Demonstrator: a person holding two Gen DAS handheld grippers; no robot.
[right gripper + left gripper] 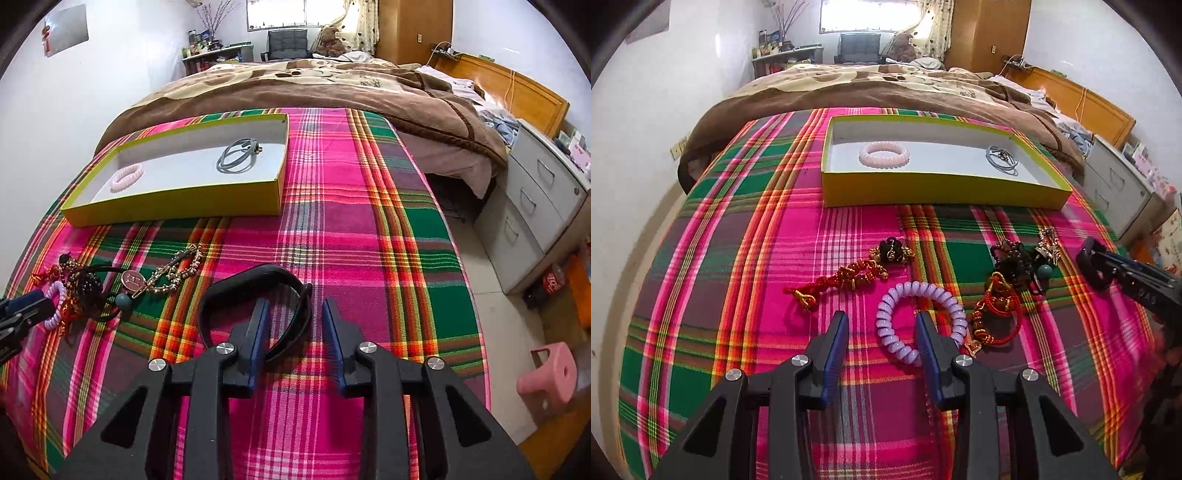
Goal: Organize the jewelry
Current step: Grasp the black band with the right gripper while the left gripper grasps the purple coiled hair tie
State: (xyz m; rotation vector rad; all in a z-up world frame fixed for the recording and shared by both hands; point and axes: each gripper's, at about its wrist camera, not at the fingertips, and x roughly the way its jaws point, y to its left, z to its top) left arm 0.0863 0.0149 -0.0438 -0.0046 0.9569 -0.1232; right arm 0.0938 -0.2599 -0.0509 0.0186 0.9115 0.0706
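While the shallow yellow cardboard box [938, 192] holds a pink beaded bracelet [884, 154] and grey cord loops [1001, 158], the left gripper [882, 325] hangs open in front of it, one finger inside a lilac spiral hair tie [919, 321]. The right gripper [291, 314], jaws apart, straddles one side of a black band [255, 291], not visibly pinching it.

Glossy plastic coil bracelet [921, 322], woven plaid cloth [775, 258]

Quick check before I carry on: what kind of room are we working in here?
Almost certainly a home bedroom. The jewelry lies on a plaid bedcover, with a brown blanket and wooden headboard behind, and a teddy bear near the curtained window.
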